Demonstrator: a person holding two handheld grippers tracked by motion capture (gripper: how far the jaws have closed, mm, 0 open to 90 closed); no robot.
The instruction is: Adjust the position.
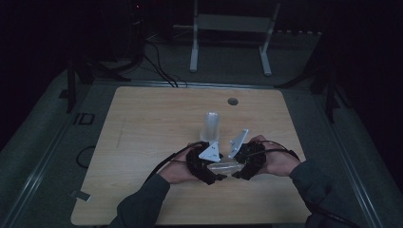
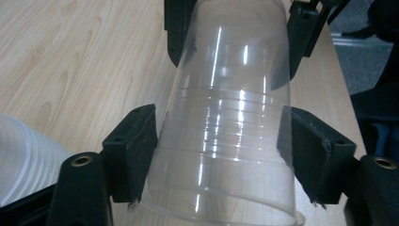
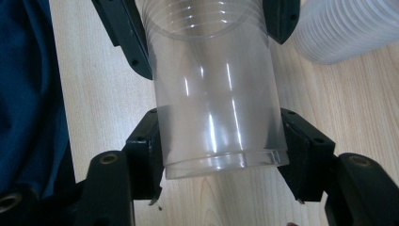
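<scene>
Near the counter's (image 1: 142, 118) front edge, the clear cup (image 1: 224, 167) lies level between both tools: left hand-held gripper (image 2: 221, 146) pinching its rim end, right hand-held gripper (image 3: 221, 141) pinching its base. Pulling straight apart, without squeezing harder, should free any nested cup uncrushed.

In the high view, the clear cup (image 1: 224, 167) held between the two grippers near the table's (image 1: 142, 142) front edge is mostly covered by their black bodies and grey plates. The left gripper view cuts off the cup's rim at the bottom edge and its base at the top. The stack of cups (image 2: 28, 155) is cropped by the left edge there.
</scene>
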